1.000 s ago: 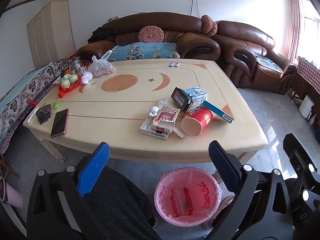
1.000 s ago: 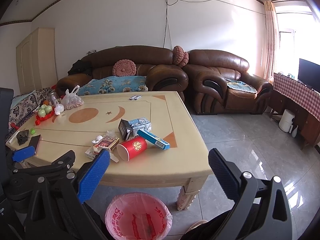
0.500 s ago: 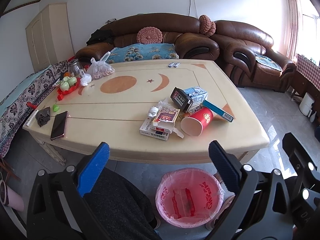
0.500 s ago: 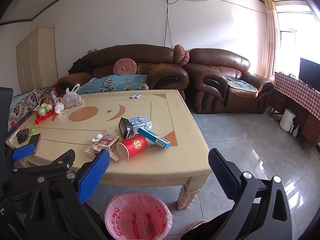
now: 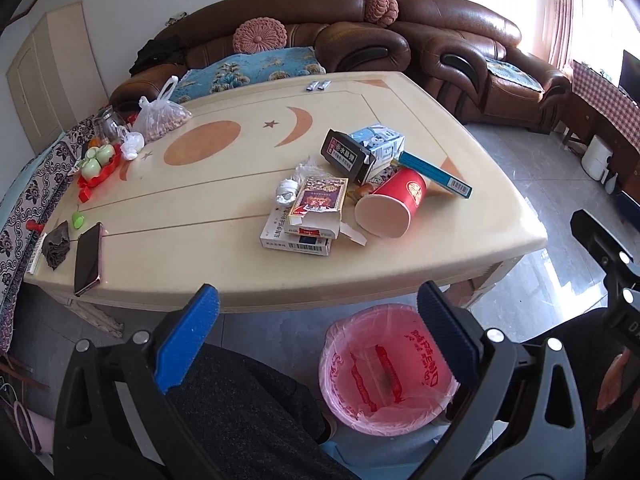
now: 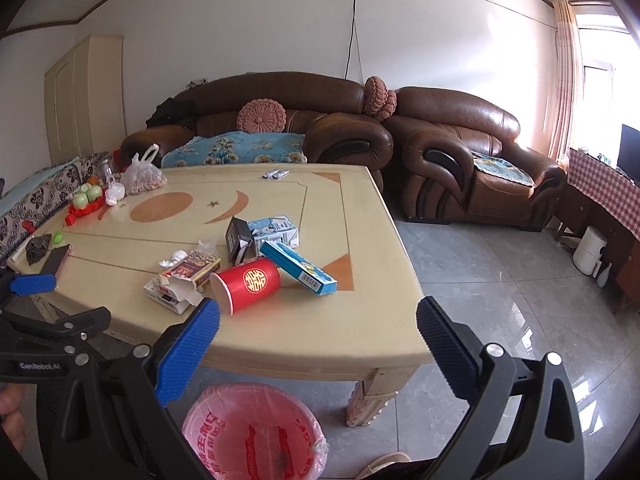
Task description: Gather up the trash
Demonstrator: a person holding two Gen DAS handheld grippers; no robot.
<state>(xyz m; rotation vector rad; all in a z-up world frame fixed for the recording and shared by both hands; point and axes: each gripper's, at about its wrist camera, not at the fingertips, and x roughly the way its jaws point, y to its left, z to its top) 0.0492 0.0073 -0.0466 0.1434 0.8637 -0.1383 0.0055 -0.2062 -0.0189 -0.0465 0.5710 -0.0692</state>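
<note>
Ahead of us a cream table (image 6: 372,248) fronts brown leather sofas (image 6: 460,152). Grey floor tiles (image 6: 500,300) gleam rightward by the bright window (image 6: 600,68).

Red paper cup (image 5: 390,206) toppled among boxes (image 5: 316,210), pink-lined bin (image 5: 384,364) below table edge

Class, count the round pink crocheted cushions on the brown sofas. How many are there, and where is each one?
3: one leans on the long sofa's backrest above the blue cover; two sit stacked where the sofas meet. More may be hidden.
</note>
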